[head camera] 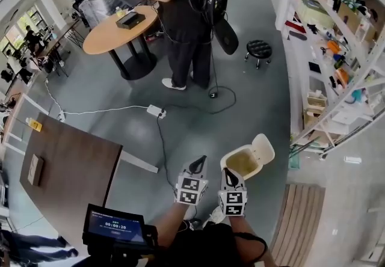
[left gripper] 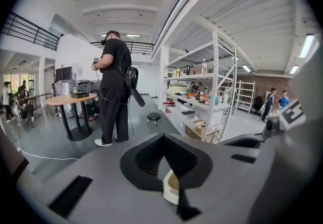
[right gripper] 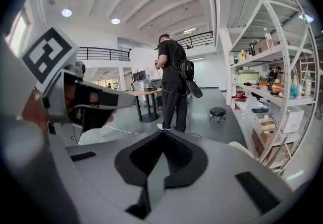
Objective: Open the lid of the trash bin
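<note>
In the head view a cream trash bin [head camera: 243, 164] stands on the grey floor with its lid [head camera: 264, 147] swung up and back to the far right, showing a yellowish inside. My left gripper [head camera: 198, 164] is just left of the bin, jaws together and empty. My right gripper [head camera: 228, 173] is at the bin's near rim, also shut on nothing. In the left gripper view a piece of the cream bin [left gripper: 171, 188] shows through the slit below the closed tips [left gripper: 162, 136]. The right gripper view has the closed tips [right gripper: 161, 133] and a cream edge of the bin [right gripper: 243, 150] at right.
A person in black [head camera: 183, 13] stands by a round wooden table [head camera: 117, 31] farther off. A black stool [head camera: 258, 49] is to the right of them. Metal shelves [head camera: 337, 67] line the right side. A brown table [head camera: 66, 169] is at left, a cable and power strip [head camera: 155, 110] cross the floor.
</note>
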Motion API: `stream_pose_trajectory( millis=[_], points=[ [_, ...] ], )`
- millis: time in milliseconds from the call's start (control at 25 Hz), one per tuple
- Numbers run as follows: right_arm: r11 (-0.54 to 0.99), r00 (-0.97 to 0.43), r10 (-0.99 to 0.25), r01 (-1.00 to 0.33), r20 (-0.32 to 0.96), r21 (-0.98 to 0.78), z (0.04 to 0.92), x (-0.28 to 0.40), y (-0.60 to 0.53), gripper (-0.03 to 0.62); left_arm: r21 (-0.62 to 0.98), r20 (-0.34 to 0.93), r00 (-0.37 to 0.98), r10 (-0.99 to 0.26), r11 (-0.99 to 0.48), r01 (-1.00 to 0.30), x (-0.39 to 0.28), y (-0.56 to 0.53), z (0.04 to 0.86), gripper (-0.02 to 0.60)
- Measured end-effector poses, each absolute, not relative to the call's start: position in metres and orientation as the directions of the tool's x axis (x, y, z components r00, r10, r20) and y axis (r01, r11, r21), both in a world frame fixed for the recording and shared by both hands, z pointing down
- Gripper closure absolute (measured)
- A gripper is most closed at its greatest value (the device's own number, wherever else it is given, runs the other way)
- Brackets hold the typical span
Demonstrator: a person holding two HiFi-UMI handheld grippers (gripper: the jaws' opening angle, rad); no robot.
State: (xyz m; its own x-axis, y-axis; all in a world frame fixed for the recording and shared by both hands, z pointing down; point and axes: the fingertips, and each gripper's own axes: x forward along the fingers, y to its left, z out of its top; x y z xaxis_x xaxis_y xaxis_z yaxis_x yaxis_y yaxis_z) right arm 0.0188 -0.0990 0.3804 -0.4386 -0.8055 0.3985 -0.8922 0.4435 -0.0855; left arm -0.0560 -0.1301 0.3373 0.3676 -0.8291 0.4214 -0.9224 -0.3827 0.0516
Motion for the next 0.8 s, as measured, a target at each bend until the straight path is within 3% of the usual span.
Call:
stream_pose_trajectory(
  millis=[800],
  points=[
    [0.293,-0.323,-0.878,-0.946,0.353,-0.137,0.332,-0.034,0.02,0.589,0.064,0.375,0.42,-0.827,-0.428,-0.901,-0.155,-0.001,0.305,0.584]
  ],
)
